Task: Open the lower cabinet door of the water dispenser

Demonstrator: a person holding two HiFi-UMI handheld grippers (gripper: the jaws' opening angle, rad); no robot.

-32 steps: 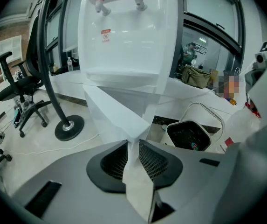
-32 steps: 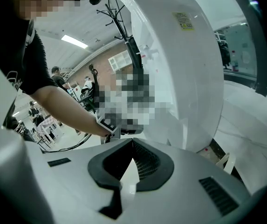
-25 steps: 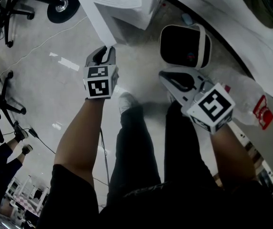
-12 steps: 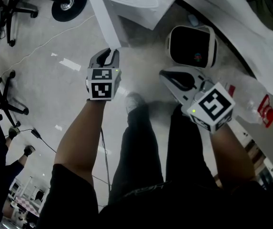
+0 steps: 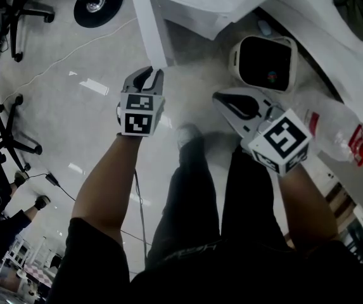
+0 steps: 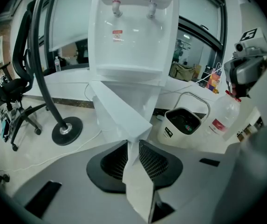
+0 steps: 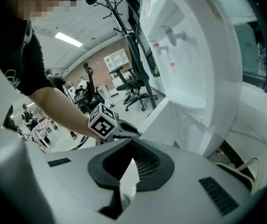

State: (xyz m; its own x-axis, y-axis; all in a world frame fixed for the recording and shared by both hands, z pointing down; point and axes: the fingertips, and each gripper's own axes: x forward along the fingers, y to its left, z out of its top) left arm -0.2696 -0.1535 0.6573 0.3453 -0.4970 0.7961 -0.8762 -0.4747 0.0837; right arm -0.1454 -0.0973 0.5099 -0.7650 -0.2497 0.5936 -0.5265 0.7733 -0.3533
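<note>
Well, cabinet door stands swung out, gripped at its free edge.
Head view: left gripper (image 5: 148, 75) clamps the flat white lower cabinet door (image 5: 148, 24); right gripper (image 5: 232, 103) hangs apart. Left gripper view: jaws pinch the door edge below the tall white water dispenser (image 6: 133, 31). Right gripper view: jaws together, empty. Looks mid-to-late in the opening; any further pull should follow the hinge arc.

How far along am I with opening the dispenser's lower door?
Done: the door stands swung well out from the dispenser. In hand: the left tongs are clamped on its free edge; the right tongs are shut on nothing. Left: probably just a little more swing, then let go.
</note>
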